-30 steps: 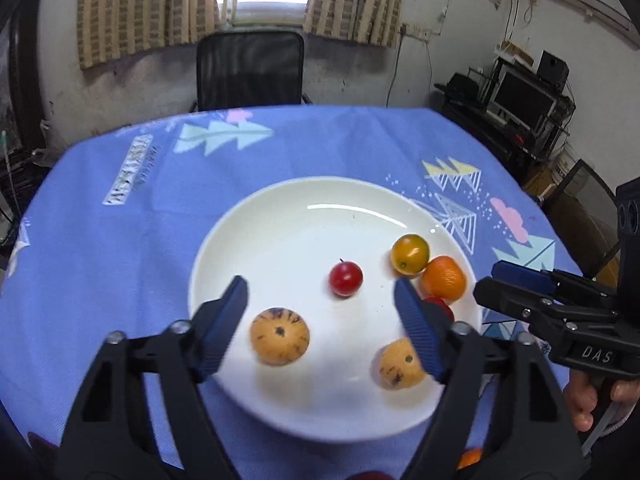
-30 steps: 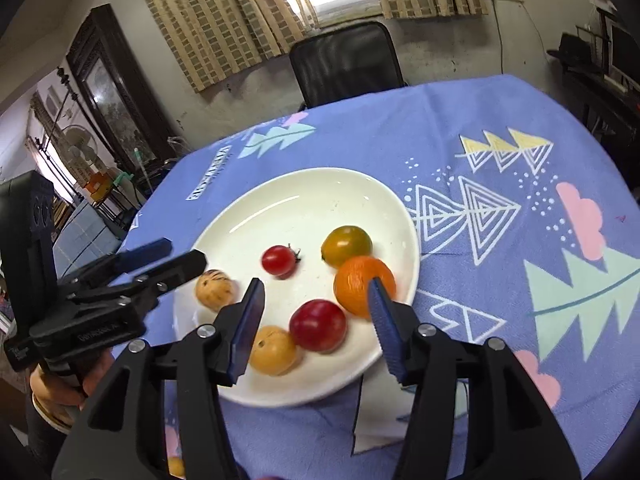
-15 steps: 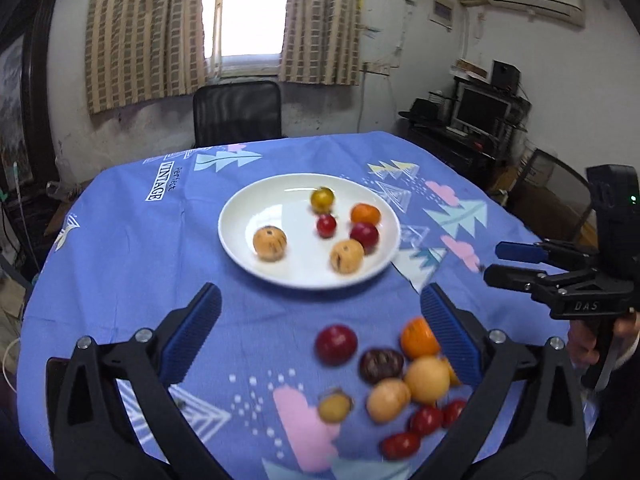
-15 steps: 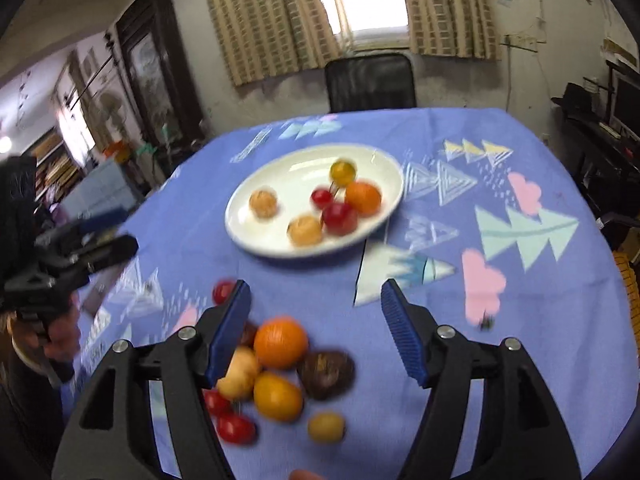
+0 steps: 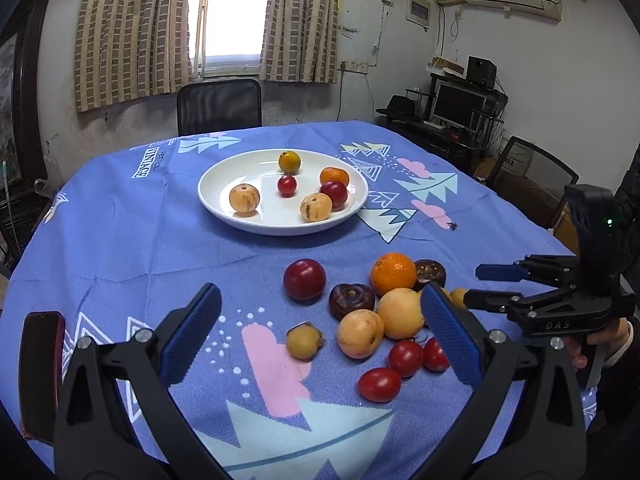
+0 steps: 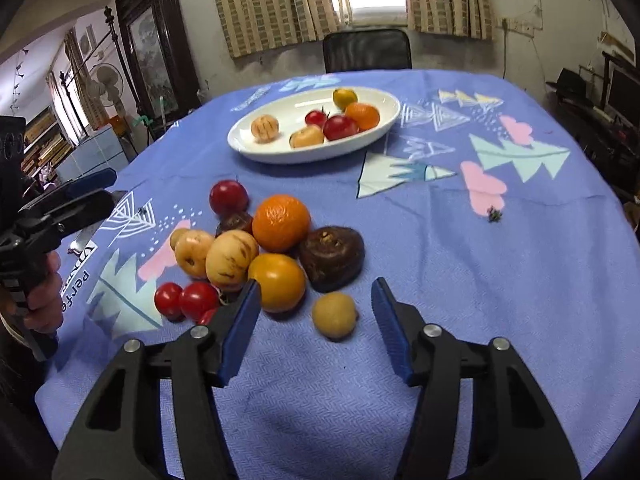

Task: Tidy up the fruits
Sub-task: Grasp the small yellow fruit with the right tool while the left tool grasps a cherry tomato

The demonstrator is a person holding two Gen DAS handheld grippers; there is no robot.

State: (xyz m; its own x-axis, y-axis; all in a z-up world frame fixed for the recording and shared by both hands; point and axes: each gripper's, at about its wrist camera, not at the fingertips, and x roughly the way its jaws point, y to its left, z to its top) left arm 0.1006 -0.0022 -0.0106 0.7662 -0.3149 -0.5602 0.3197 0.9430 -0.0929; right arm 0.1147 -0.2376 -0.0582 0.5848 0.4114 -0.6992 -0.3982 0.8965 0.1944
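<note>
Left wrist view: left gripper (image 5: 316, 322) spread wide, nothing held, hanging over the blue patterned tablecloth (image 5: 120, 232). Between and just ahead of its jaws sits a small tan round fruit (image 5: 304, 341), touching neither pad. Ahead toward the right jaw lies the loose pile: a dark red plum-like fruit (image 5: 304, 279), a large orange (image 5: 393, 273), two dark brown wrinkled fruits (image 5: 352, 301), two pale yellow-orange round fruits (image 5: 360, 333), and small red cherry tomatoes (image 5: 379, 384) close by the right jaw's inner side. Well beyond the jaws, a white round ceramic plate (image 5: 224, 210) holds six fruits: two speckled tan ones, two red, one orange, one yellow-green. Right of the jaws, right gripper (image 5: 474, 286) held by a hand (image 5: 600, 344), open and empty.

Right wrist view: right gripper (image 6: 314, 308) open wide, holding nothing. A small tan-yellow round fruit (image 6: 334, 315) lies between its jaws, apart from both. A golden-orange round fruit (image 6: 277, 281) sits just beside the left jaw tip. Pile spreads ahead and left of the jaws; plate far ahead. Left gripper (image 6: 76, 190) off to the left, open.
</note>
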